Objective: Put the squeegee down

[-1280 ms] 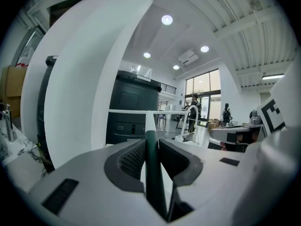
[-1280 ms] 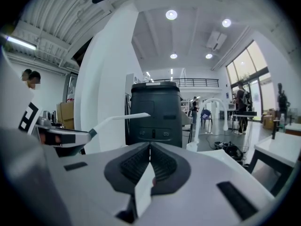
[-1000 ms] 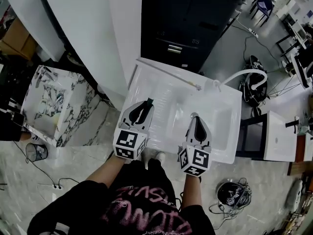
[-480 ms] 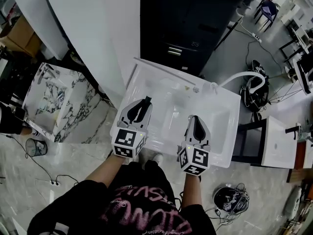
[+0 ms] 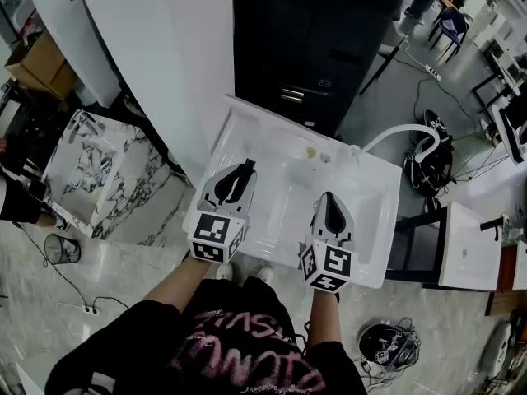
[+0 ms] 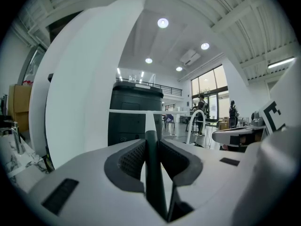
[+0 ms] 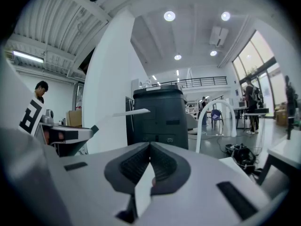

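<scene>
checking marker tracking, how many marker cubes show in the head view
2. One cube sits at the back of the left tongs, which clamp the squeegee; the other is on the right tongs, whose jaws are together. None seems hidden.

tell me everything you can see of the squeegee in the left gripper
The squeegee shows edge-on as a thin dark bar, upright between the left gripper's ribbed fingers, which clamp it from both sides. Its dark tip pokes past them over the white sink. Its blade can't be made out.
</scene>
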Demonstrator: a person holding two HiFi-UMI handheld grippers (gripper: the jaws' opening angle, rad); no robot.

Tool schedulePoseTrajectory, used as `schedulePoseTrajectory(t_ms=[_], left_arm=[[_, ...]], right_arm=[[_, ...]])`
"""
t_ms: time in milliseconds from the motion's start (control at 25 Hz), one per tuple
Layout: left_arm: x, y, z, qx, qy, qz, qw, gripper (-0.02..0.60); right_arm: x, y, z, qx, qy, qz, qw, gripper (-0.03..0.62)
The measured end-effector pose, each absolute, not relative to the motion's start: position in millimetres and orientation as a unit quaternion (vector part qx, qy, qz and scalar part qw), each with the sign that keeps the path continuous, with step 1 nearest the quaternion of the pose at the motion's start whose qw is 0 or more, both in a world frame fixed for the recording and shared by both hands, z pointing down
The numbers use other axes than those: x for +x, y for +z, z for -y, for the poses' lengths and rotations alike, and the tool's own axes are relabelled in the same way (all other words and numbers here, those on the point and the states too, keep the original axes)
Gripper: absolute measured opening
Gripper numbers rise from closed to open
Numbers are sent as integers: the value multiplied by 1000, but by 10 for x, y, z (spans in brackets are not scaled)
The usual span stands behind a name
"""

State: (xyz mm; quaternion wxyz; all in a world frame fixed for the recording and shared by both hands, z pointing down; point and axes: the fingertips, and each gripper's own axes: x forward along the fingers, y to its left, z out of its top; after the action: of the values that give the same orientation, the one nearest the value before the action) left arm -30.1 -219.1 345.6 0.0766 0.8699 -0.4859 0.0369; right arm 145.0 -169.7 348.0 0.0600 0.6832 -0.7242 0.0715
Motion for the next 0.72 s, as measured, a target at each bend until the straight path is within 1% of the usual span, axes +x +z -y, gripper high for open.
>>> schedulePoseTrajectory(t_ms=[240,720], left_arm=[[-228,3379,2259,868,35,491,67,94],[-135,3479,2448,863,45,499,71,94]], right_arm=[[1538,3453,1754,679,72,729,56,20],[1659,3545,1936,672,78,734,57,20]])
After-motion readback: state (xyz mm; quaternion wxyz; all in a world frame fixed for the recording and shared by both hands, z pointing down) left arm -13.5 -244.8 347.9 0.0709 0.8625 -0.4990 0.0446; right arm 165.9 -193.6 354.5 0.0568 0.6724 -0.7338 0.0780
